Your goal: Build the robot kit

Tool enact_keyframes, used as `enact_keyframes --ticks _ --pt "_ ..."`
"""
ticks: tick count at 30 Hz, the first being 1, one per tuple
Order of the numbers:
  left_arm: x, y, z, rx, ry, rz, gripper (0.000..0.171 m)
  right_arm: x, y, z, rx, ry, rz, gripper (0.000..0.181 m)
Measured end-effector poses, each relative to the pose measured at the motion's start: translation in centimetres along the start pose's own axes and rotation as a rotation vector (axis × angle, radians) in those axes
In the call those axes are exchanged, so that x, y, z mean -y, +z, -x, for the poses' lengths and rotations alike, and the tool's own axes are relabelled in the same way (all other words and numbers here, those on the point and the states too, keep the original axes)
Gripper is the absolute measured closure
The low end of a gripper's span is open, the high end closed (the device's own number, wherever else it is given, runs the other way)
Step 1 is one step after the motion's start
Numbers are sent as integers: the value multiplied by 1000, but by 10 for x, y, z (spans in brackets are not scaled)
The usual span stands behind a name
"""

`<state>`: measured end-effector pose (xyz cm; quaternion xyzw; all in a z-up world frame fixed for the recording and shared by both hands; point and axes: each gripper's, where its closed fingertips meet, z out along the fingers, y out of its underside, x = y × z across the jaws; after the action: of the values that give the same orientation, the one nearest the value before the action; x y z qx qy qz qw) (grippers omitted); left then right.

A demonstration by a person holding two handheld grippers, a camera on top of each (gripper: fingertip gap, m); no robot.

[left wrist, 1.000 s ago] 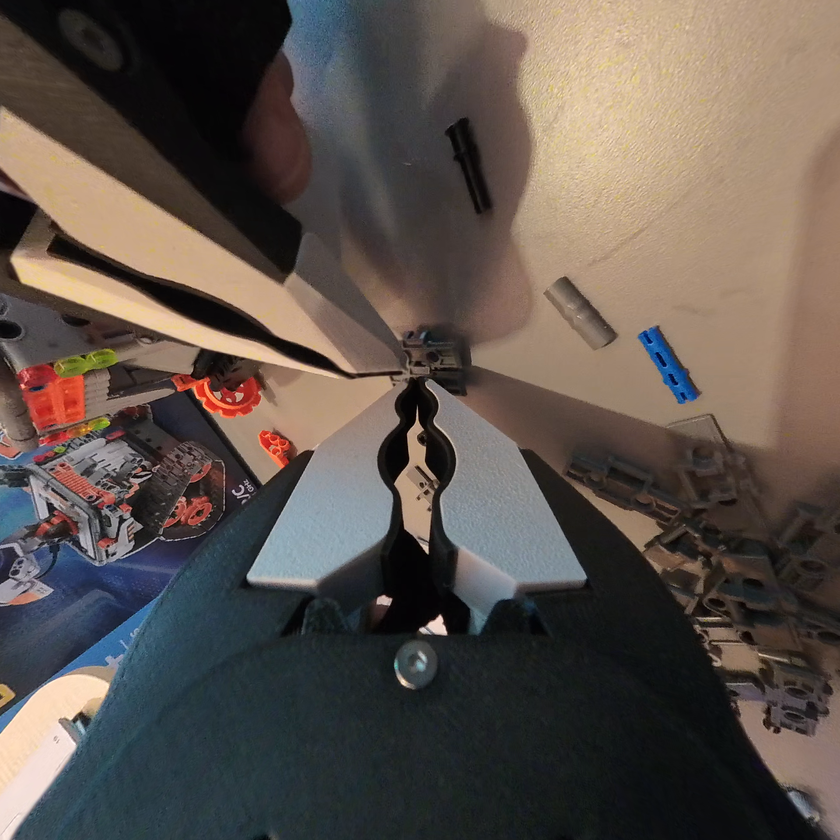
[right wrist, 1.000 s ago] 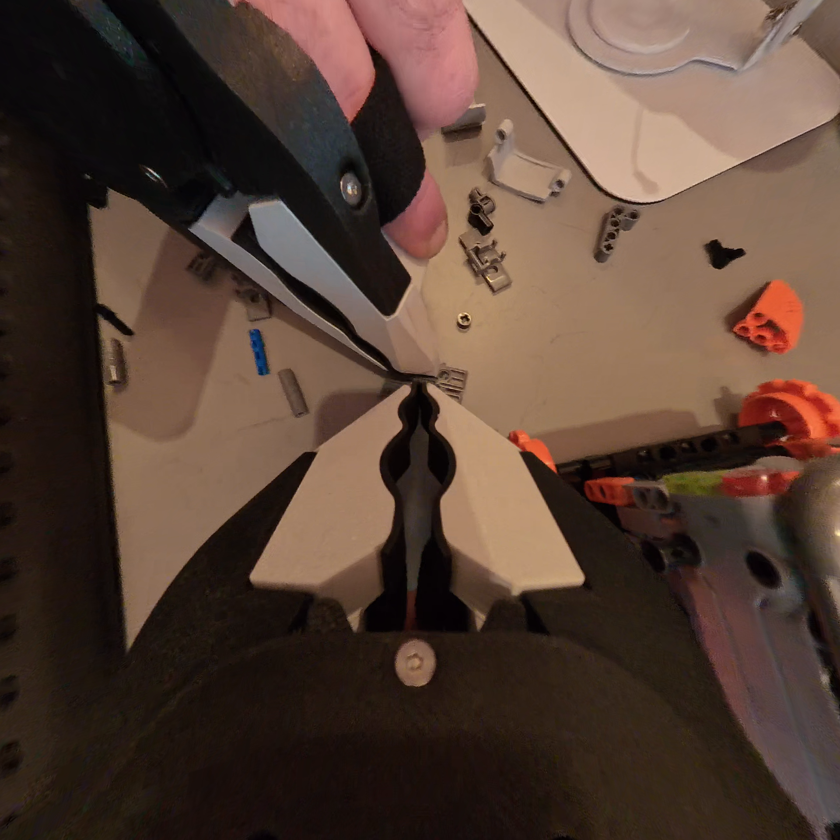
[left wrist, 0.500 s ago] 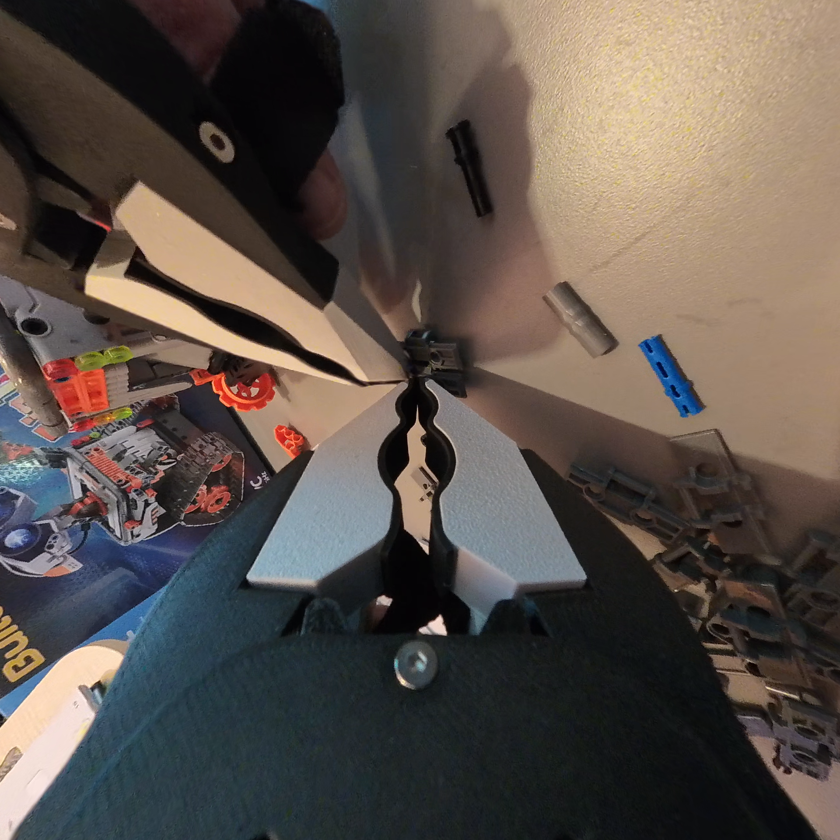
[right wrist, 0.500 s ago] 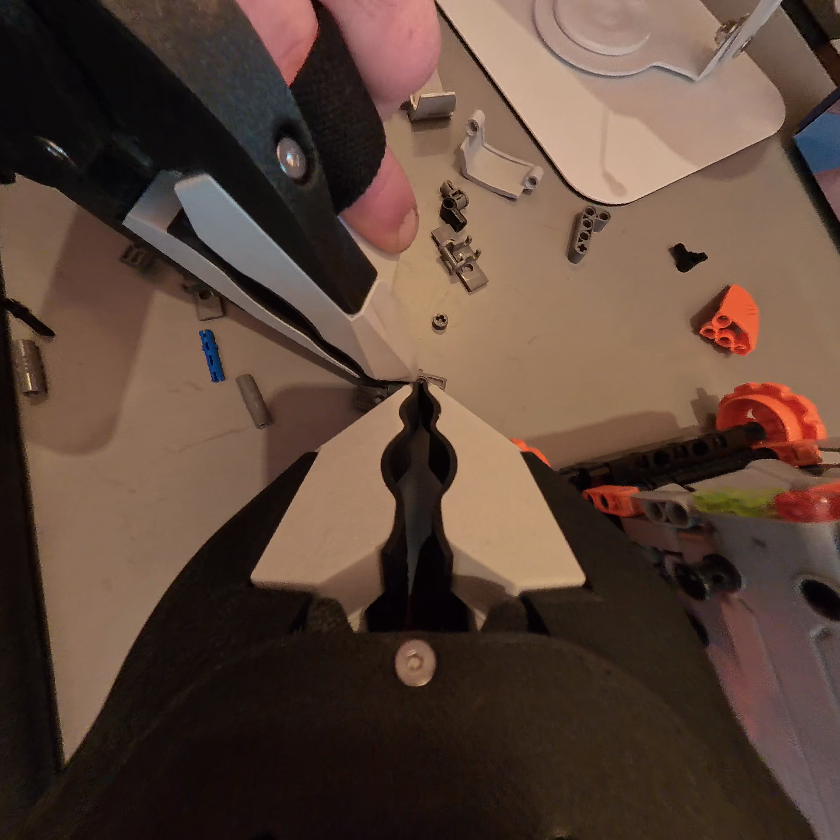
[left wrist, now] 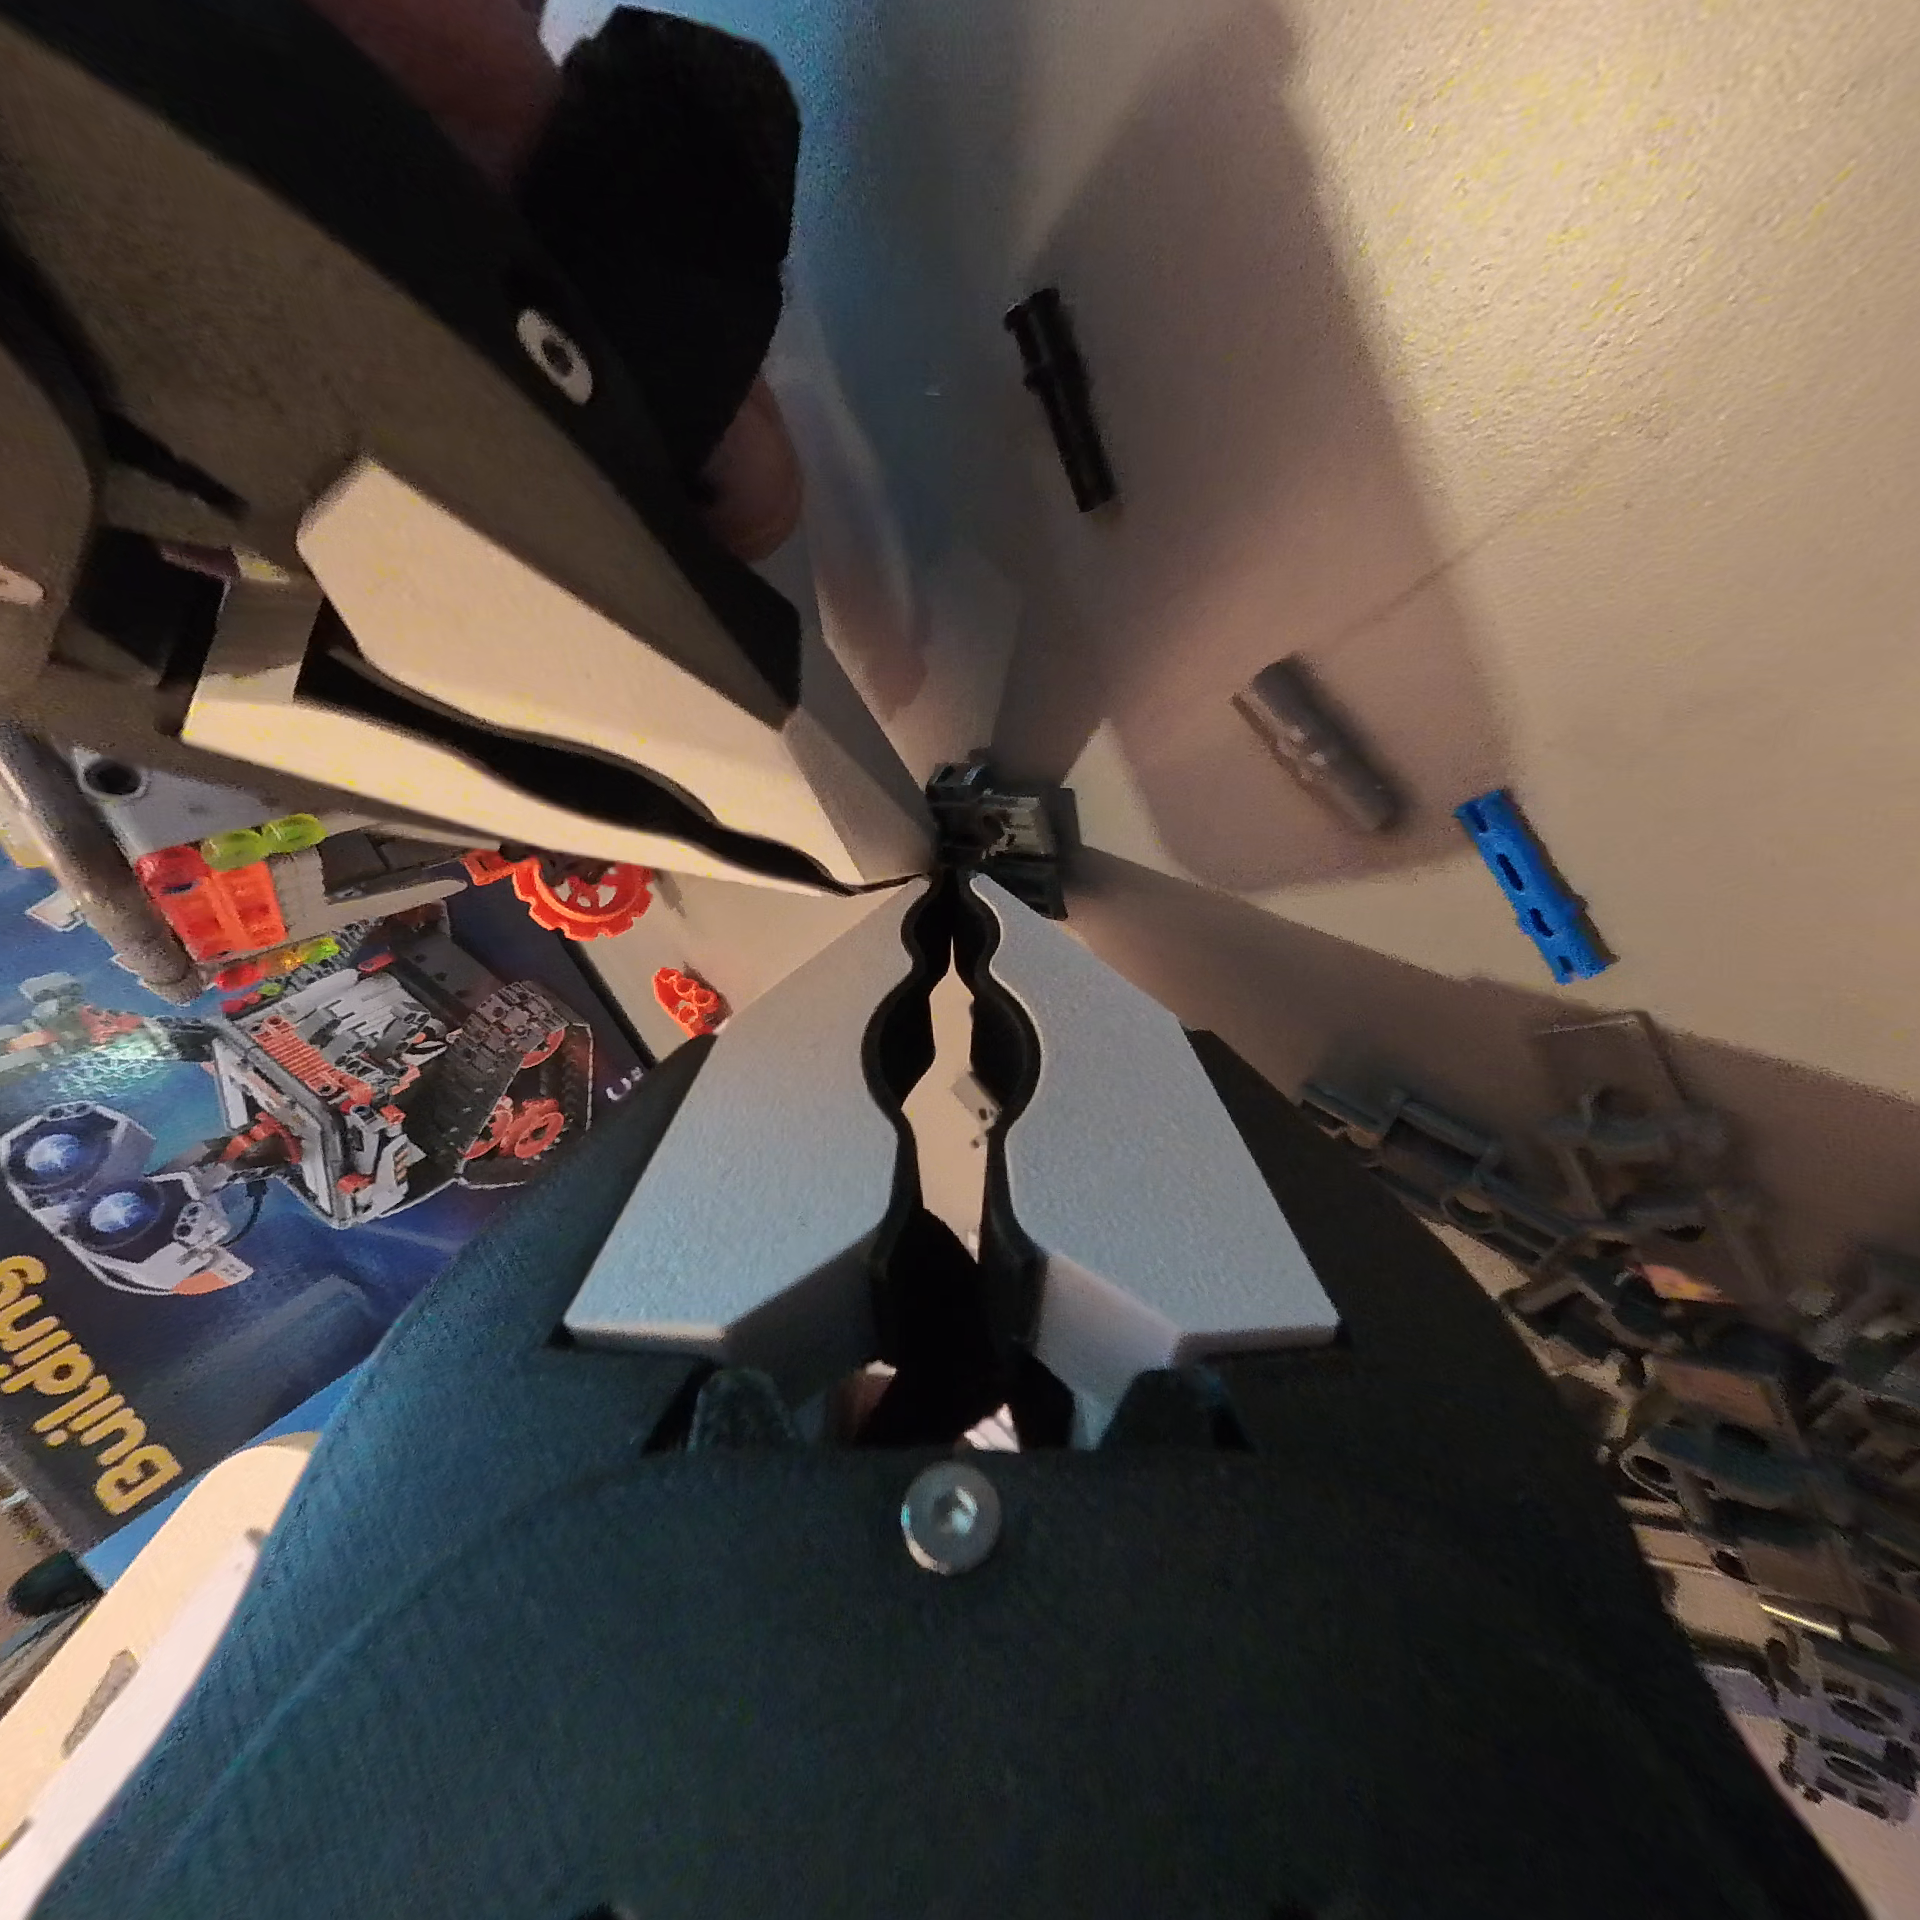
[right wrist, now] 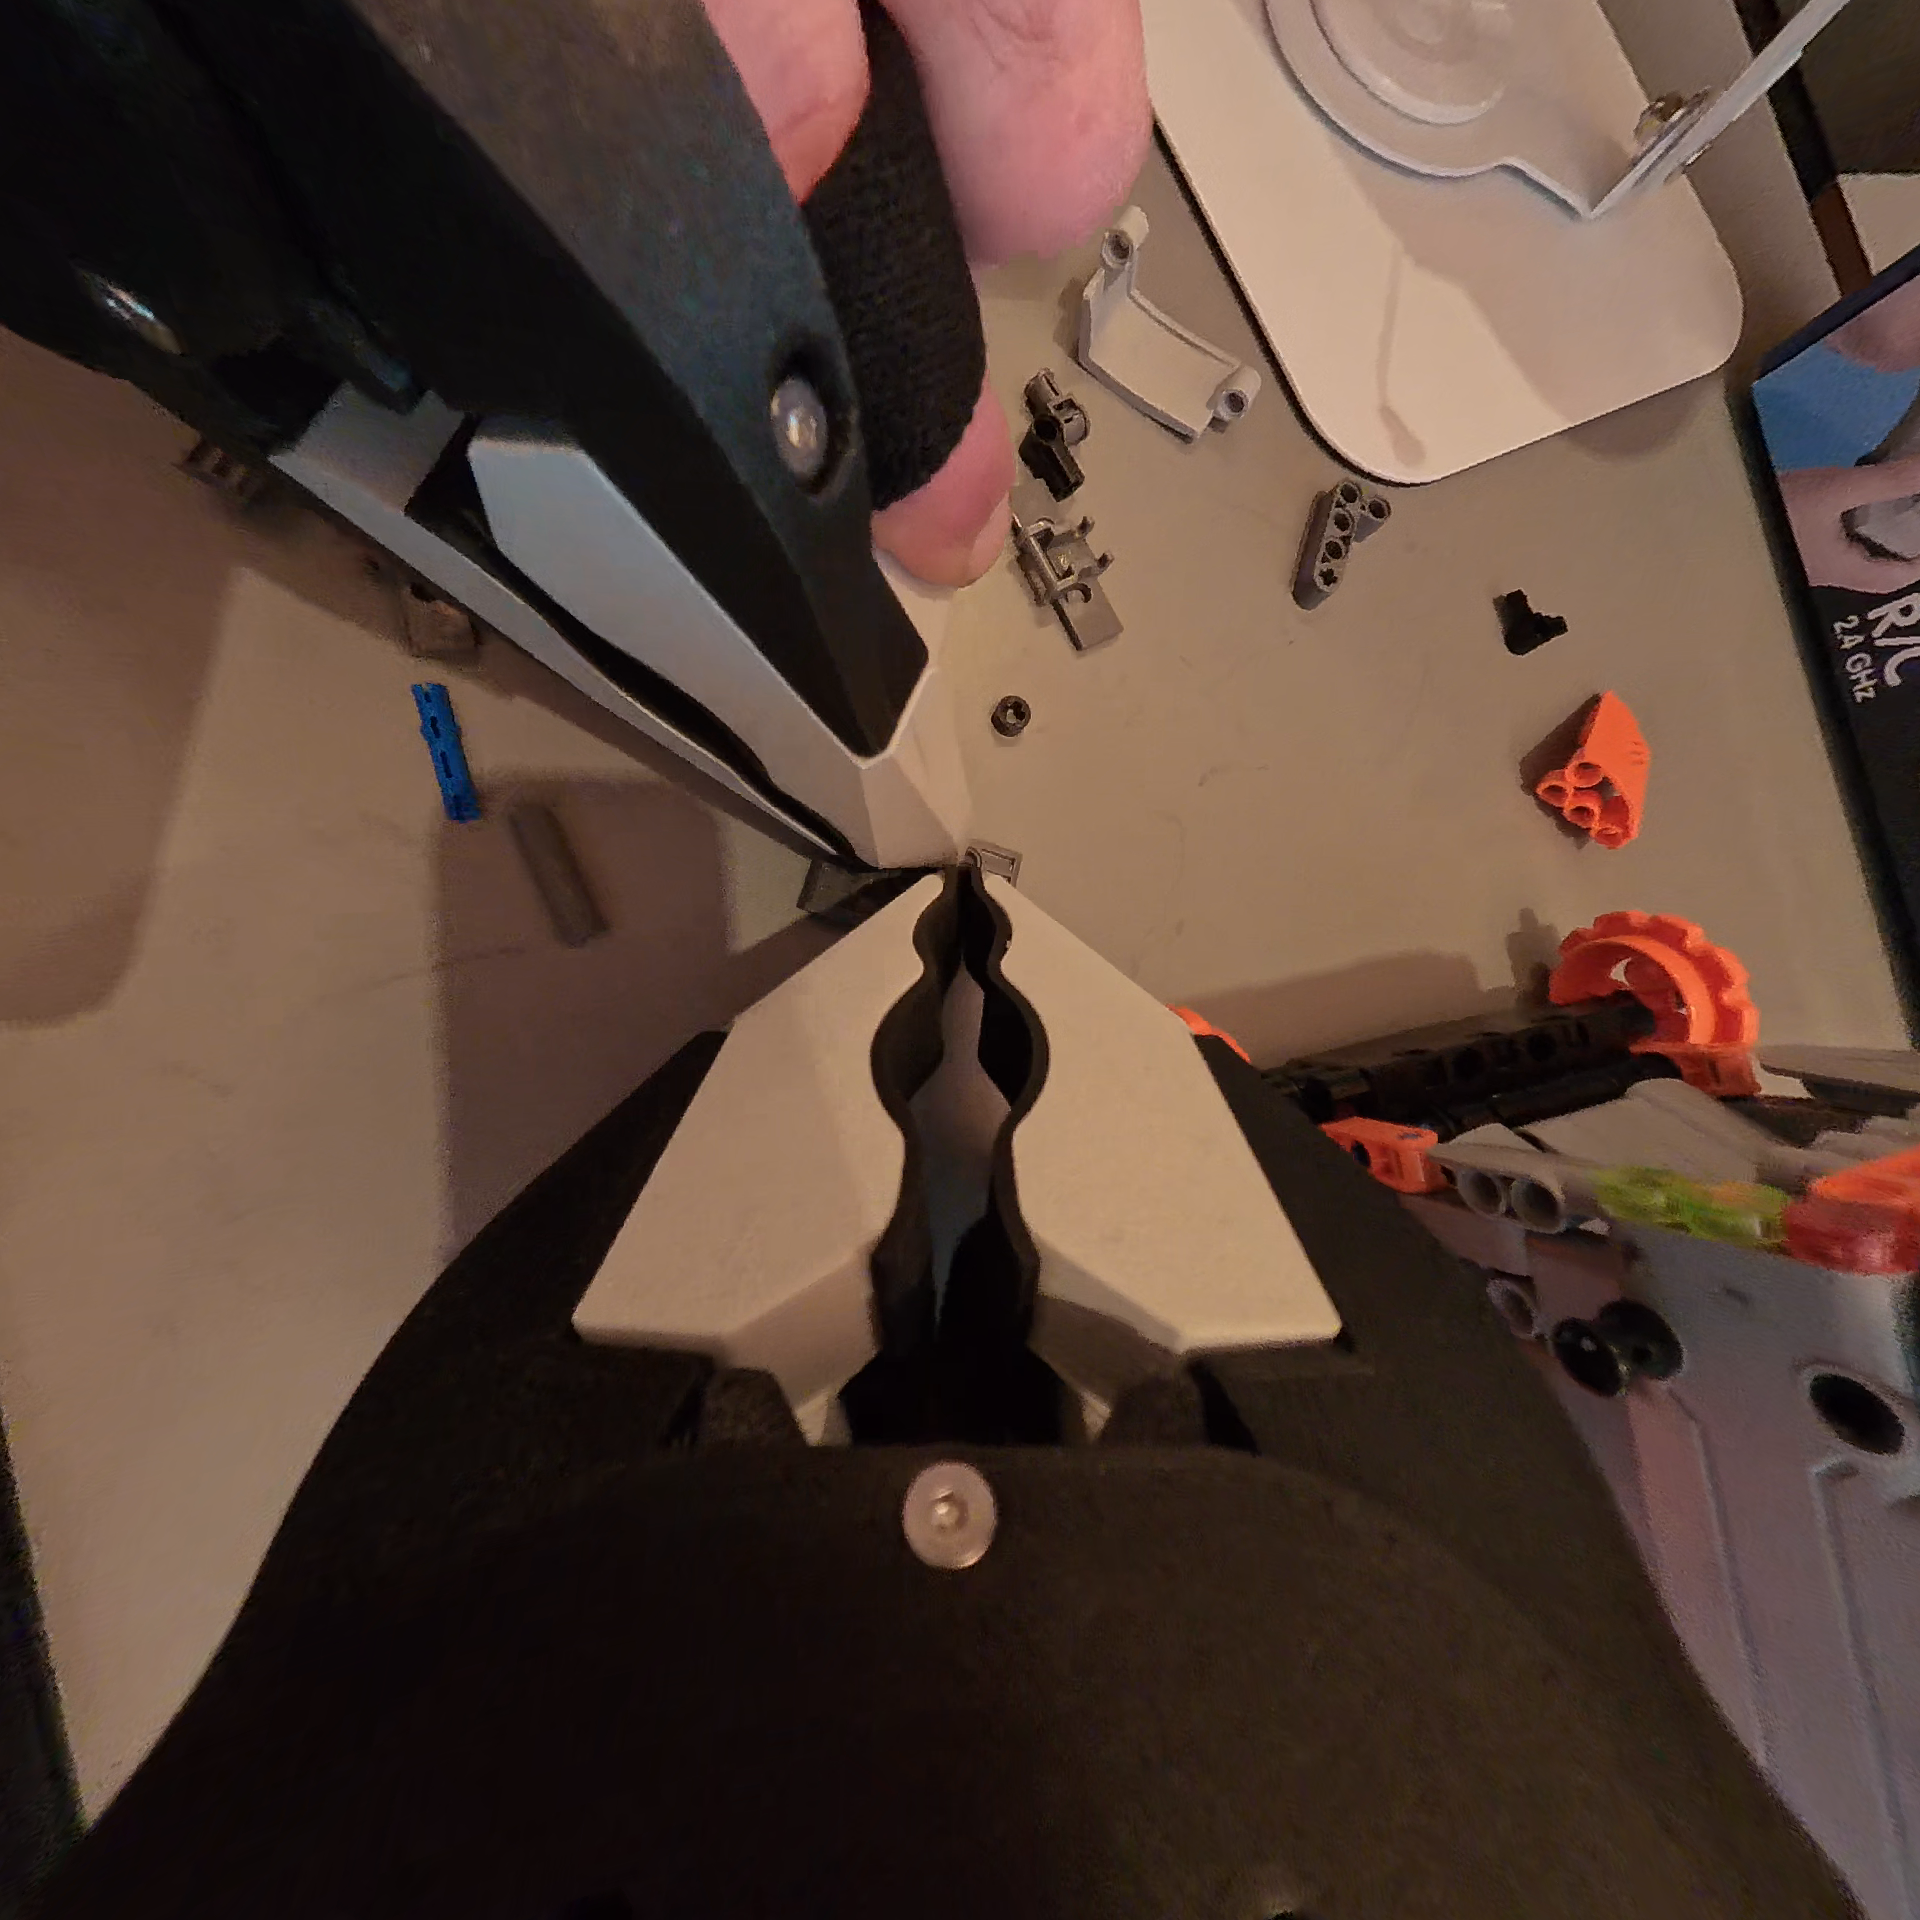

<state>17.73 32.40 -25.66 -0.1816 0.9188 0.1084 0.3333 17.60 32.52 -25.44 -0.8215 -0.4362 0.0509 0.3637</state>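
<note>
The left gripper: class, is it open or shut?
Shut: the left gripper has its fingertips pinched on a small dark grey piece.

Left tool [left wrist: 954, 881], right tool [right wrist: 961, 873]: black bodies, pale grey wedge fingers, wavy black pads, silver screws.

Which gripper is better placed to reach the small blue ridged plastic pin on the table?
Left. The blue pin lies near the left gripper, on the side away from the right gripper. Both, though, are shut on a small dark grey piece.
</note>
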Motion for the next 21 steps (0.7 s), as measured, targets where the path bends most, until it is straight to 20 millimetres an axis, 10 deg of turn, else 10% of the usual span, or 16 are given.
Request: enact_keyframes --ticks 11,21 --pt "1 0 -1 -36 72 100 171 -1 0 0 -34 -47 37 181" --pt "-15 5 -4 31 -239 3 171 -1 -1 -3 -19 -16 -8 181"
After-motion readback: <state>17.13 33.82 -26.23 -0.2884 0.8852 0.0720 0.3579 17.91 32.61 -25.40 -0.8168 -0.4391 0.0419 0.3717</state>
